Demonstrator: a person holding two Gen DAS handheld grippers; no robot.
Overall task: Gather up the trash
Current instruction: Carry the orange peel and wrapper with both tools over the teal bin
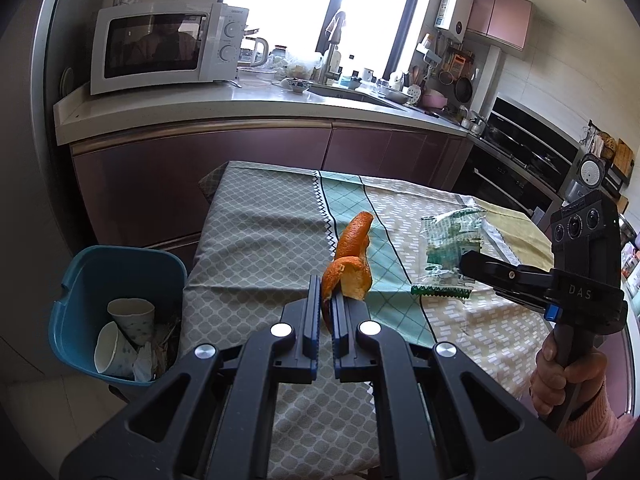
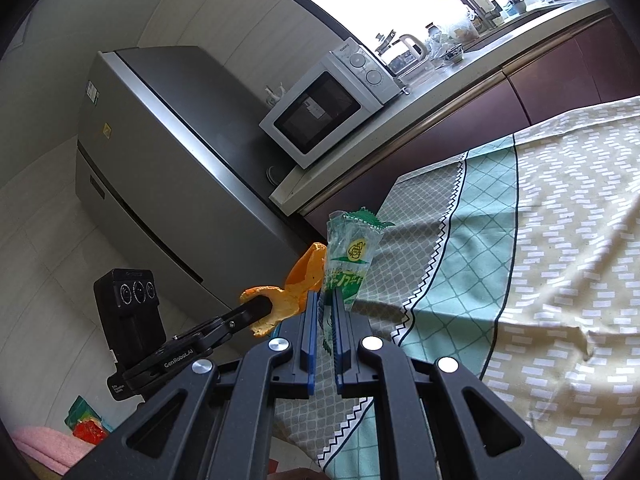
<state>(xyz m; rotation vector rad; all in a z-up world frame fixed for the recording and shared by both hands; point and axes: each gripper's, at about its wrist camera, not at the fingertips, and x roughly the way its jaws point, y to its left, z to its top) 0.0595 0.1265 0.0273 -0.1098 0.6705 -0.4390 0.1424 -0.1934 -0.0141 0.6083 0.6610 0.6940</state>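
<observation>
- The left gripper [image 1: 327,300] has its jaws pinching a curled piece of orange peel [image 1: 352,258]; the peel stands up from the tips, above the counter.
- The right gripper [image 2: 325,300] has its jaws pressed on a clear plastic wrapper with green print and a green zigzag edge [image 2: 350,252]; the wrapper rises upright from the tips.
- In the left wrist view the same wrapper [image 1: 450,256] hangs at the front of the right gripper [image 1: 466,264], over the beige part of the cloth; a hand [image 1: 568,376] with a pink sleeve holds the handle of this gripper.
- In the right wrist view the left gripper [image 2: 256,306] shows at the left with the orange peel [image 2: 296,284] in its tips, just beside the wrapper.
- The counter is covered with a patterned cloth in grey, mint green and beige bands [image 1: 256,240].
- A blue plastic trash bin [image 1: 120,258] stands on the floor at the left edge of the counter, lower than it. Inside lie two white paper cups [image 1: 128,332] and some crumpled paper.
- Both pieces of trash are held in the air, not in the bin; the peel is nearer to the bin than the wrapper.
- Behind, a white microwave oven [image 1: 168,46] stands on the long kitchen worktop [image 1: 256,110], and a grey refrigerator [image 2: 160,168] stands beside it.
</observation>
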